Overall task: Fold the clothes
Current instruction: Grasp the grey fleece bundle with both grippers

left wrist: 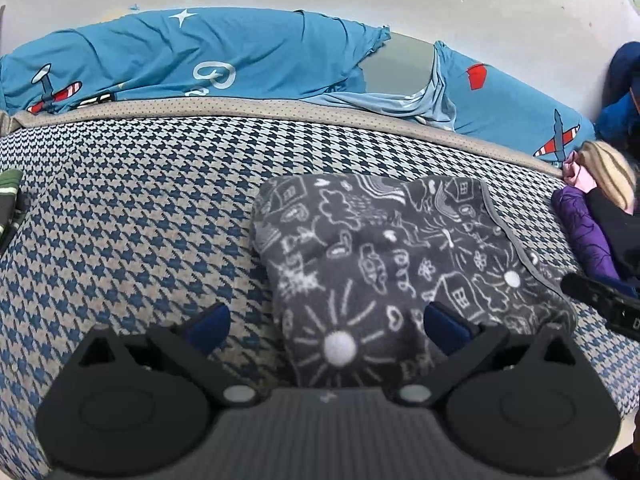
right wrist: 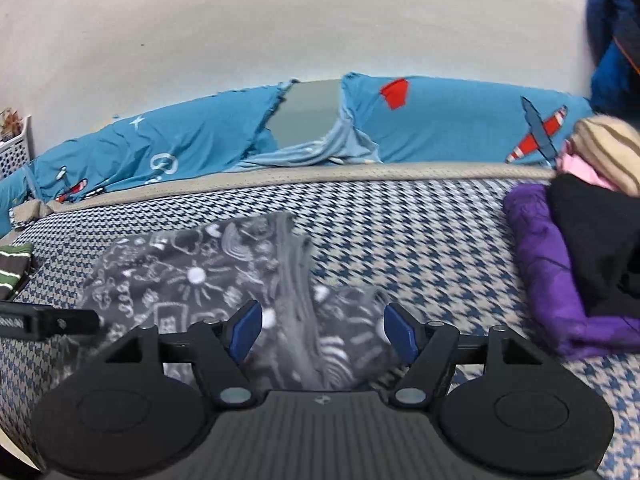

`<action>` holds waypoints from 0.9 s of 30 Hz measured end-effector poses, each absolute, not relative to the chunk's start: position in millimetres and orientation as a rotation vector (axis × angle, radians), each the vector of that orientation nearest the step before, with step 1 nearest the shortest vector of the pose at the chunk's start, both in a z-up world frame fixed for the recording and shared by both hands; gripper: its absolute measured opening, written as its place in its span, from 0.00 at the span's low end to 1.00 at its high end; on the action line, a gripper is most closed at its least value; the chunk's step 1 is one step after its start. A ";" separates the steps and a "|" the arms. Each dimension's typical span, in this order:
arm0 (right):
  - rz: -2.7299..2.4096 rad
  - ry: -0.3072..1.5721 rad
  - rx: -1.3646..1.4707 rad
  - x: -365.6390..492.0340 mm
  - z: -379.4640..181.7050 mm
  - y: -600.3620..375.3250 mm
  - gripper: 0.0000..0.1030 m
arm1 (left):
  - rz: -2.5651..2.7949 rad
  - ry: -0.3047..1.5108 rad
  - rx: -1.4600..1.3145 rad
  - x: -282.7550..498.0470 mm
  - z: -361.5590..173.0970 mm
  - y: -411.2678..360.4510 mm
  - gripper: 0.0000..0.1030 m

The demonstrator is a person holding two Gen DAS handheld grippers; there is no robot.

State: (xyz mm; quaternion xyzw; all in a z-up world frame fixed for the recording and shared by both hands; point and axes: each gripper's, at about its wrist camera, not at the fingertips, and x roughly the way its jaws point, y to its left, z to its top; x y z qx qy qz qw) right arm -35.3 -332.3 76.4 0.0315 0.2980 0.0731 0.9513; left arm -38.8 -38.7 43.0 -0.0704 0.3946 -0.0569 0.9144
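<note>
Seemingly between folds, both the left gripper (left wrist: pixel 326 322) and right gripper (right wrist: pixel 322 330) hung with fingers apart over the grey doodle-print garment (left wrist: pixel 400 256), which next needed a fresh edge pinched.

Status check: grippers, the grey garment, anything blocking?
Left gripper open, empty. Right gripper open, straddling grey doodle-print garment, pads not pressing. Garment folded on houndstooth cover. Purple-and-black pile off to one side, not blocking.

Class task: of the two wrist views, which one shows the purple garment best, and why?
The right wrist view: the purple garment lies large on the houndstooth cover, its folded end visible, with a black garment on it. The left wrist view shows only a strip of it at the right edge.
</note>
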 end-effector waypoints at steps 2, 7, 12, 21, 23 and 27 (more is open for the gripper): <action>0.142 0.621 0.097 -37.9 73.3 -340.7 0.66 | -0.123 0.820 -0.177 -38.1 43.2 -32.6 1.00; 0.119 0.656 0.166 -38.7 66.7 -354.8 0.69 | -0.135 0.844 -0.244 -34.1 38.8 -19.1 1.00; 0.128 0.694 0.247 -39.0 58.3 -362.2 0.72 | -0.165 0.870 -0.304 -29.5 32.6 -12.8 1.00; 0.178 0.706 0.352 -33.6 51.6 -365.6 0.72 | -0.204 0.878 -0.318 -22.5 24.9 -17.5 1.00; 0.174 0.721 0.379 -30.1 48.3 -366.3 0.72 | -0.211 0.886 -0.323 -19.7 22.6 -19.5 1.00; 0.168 0.736 0.405 -23.3 42.5 -364.0 0.72 | -0.222 0.901 -0.327 -14.1 16.7 -23.9 1.00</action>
